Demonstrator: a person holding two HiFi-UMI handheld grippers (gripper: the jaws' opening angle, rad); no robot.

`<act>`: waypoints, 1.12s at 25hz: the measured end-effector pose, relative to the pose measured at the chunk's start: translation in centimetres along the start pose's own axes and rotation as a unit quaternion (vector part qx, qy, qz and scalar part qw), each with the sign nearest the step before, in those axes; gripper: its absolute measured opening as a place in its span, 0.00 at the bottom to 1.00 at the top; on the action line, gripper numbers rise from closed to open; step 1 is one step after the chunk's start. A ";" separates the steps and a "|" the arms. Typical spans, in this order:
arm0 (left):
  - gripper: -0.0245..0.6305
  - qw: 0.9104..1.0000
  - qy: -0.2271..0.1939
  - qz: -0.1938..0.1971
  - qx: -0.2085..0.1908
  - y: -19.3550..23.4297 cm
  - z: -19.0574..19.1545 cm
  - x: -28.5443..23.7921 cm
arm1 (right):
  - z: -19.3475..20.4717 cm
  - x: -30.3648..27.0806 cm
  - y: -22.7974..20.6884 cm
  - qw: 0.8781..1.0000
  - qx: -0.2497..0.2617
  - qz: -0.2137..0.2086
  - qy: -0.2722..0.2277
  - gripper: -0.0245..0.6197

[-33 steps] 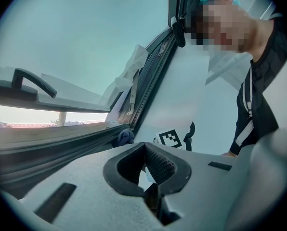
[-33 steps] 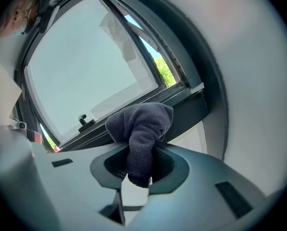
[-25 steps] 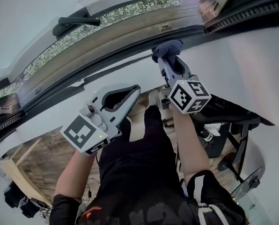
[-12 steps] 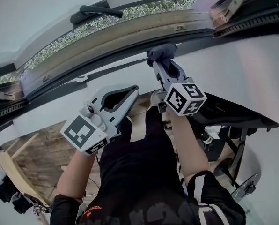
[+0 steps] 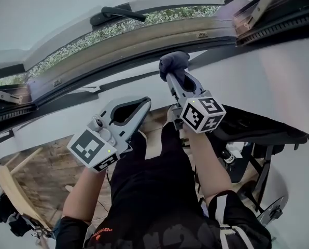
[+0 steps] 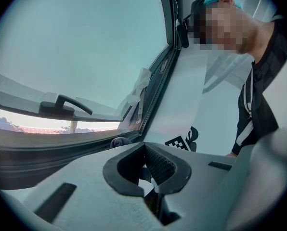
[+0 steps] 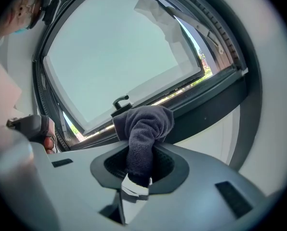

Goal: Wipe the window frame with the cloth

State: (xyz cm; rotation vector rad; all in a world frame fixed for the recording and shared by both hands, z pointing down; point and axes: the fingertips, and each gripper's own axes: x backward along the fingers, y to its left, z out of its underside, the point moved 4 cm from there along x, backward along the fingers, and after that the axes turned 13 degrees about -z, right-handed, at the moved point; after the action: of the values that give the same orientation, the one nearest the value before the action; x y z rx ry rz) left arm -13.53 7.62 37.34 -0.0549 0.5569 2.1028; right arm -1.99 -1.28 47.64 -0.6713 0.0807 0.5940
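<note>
The right arm (image 5: 209, 162) reaches forward and up, forearm bare and nearly straight, and points the right gripper (image 5: 174, 72) at the lower edge of the window frame (image 5: 144, 39). Its fingers (image 7: 179, 177) are clamped on the dark blue cloth (image 5: 173, 61). The cloth bunches out past the fingertips into a rounded wad. The wad sits at the white surface just under the frame's dark lower strip, near the middle of the frame's width. Whether it actually presses on the frame cannot be told.

The left arm (image 5: 84, 188) is bent and kept closer to the body. It holds the left gripper (image 5: 142, 107) lower and to the left of the right one, well short of the frame, with its nose angled up toward the right. In the left gripper view its fingers (image 6: 170, 170) meet at the tips with nothing between them.

The window handle (image 5: 115, 14) lies above the frame, left of the cloth.
</note>
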 end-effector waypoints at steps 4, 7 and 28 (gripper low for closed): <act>0.07 1.000 -0.006 0.007 -0.006 -1.0 -0.8 -0.2 | -1.5 1.4 0.5 1.000 0.012 -0.002 -0.012 0.16; 0.07 1.000 -0.012 0.015 -0.013 -2.0 -1.6 -0.7 | -3.2 3.0 1.1 0.999 0.028 -0.002 -0.026 0.16; 0.07 0.992 -0.084 0.070 -0.069 -7.5 -11.5 -7.0 | -19.7 12.4 0.3 0.980 0.154 0.039 -0.119 0.16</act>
State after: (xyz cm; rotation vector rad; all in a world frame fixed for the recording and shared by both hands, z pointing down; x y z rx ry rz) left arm -5.49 0.88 26.00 0.0846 0.3218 2.2546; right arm 10.45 -6.95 28.77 -0.2946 -0.0259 0.7154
